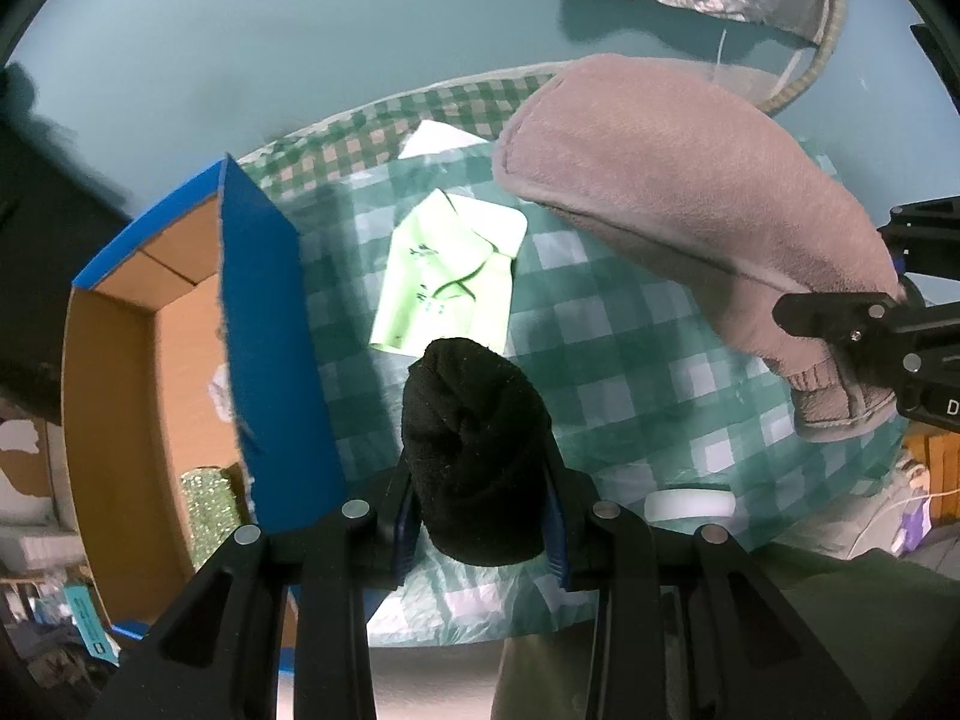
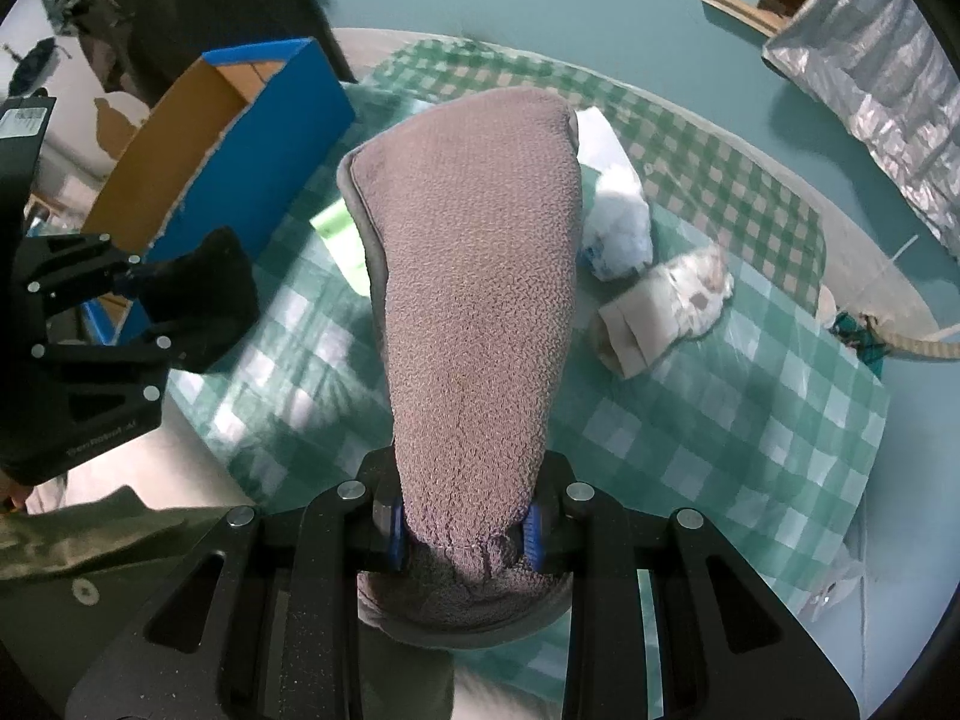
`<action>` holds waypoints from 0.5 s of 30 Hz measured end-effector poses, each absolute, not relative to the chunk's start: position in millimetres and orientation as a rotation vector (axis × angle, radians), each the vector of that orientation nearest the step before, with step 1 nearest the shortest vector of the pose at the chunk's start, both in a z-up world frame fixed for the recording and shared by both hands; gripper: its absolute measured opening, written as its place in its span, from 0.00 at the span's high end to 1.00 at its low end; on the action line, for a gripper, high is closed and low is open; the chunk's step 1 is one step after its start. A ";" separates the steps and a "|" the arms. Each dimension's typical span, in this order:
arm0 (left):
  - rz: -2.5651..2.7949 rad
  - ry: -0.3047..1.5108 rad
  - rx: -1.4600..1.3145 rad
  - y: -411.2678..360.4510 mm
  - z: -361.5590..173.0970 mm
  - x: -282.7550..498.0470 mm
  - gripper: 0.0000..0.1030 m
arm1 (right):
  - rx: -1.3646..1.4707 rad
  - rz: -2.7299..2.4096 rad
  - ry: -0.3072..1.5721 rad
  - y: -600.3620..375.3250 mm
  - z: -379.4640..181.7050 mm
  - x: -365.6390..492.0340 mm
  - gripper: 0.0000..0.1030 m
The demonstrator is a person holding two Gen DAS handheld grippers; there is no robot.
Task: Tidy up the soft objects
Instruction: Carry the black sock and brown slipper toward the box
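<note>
Left gripper (image 1: 480,531): fingers clamped on one rolled black sock (image 1: 477,450), held in the air above the near edge of the table (image 2: 840,168), just beside the blue wall of the cardboard box (image 1: 270,312).

Right gripper (image 2: 465,531): fingers clamped on the heel end of one grey-pink plush slipper (image 2: 474,276), which juts forward, toe up, over the middle of the table.

Count of things seen:
- Black sock: 1, held.
- Plush slipper: 1, held.
- Blue-sided cardboard box, open top: 1, at the table's left edge.
- Light green packet (image 1: 450,270): 1, flat on the chequered tablecloth (image 2: 750,420) near the box.
- White plastic-wrapped bundle (image 2: 618,210): 1, toward the far edge.
- Crumpled wrapped bundle with a beige end (image 2: 660,306): 1, just beside the white one.
- White round item (image 1: 690,504): 1, near edge; its kind cannot be told.

Risks, as judgement:
- The slipper is long and gripped only at one end; a quick swing toward the box could let it pivot or slide out of the fingers.
- Both loads are probably bound for the same box; the slipper's toe could strike the left gripper or the box wall if the two cross.
- The sock bulges beyond the fingers and may catch the torn box rim, tipping the light box.
- A dropped item could drag the loose tablecloth.
</note>
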State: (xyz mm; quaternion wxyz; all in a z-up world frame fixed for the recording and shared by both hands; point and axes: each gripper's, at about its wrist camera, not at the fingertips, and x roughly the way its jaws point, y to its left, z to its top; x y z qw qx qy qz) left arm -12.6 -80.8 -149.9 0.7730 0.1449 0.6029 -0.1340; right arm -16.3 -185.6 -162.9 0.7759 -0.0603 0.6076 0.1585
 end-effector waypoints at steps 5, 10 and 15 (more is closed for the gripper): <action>-0.273 1.287 0.285 -71.0 -133.1 -16.5 0.67 | -0.143 0.364 1.298 -176.2 -151.1 -12.9 0.73; -0.253 1.270 0.262 -61.4 -121.5 -17.5 0.67 | -0.154 0.388 1.282 -164.4 -140.0 -7.8 0.73; -0.225 1.259 0.244 -50.1 -112.6 -17.5 0.67 | -0.172 0.414 1.268 -151.4 -131.6 -2.4 0.73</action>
